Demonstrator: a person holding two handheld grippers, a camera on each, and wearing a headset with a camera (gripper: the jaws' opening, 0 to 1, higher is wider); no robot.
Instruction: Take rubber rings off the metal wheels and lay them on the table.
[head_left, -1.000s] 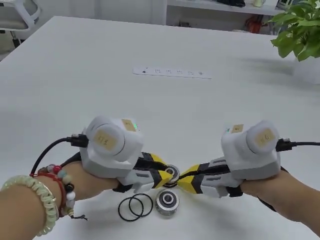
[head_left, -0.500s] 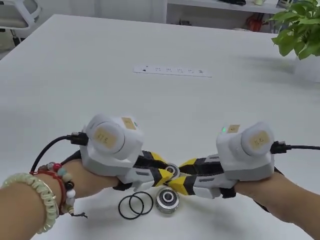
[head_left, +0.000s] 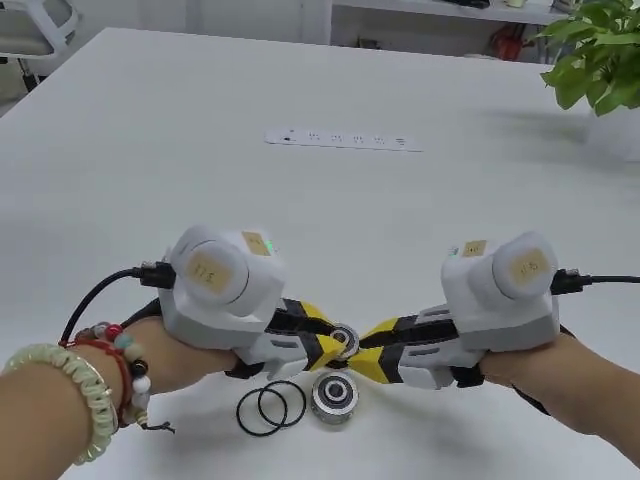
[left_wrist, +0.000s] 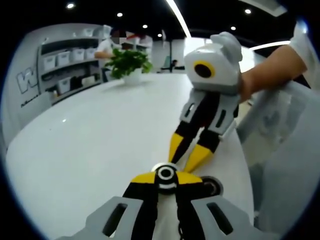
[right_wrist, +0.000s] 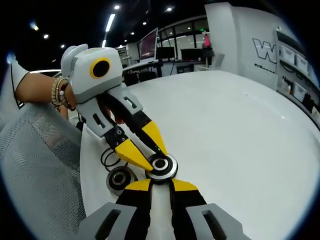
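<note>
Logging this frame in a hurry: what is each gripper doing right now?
Left gripper: shut on the metal wheel.
Right gripper: tips at that wheel's rim; open or shut cannot be told.

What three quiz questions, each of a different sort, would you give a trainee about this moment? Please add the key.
1. True or false: the left gripper holds a metal wheel between its jaws.
2. How many loose rubber rings lie on the table?
3. In the head view, where does the second wheel lie? A. to the left of the rings. B. to the right of the rings. C. on top of the rings.

Key: 1 true; 2 two; 3 B.
</note>
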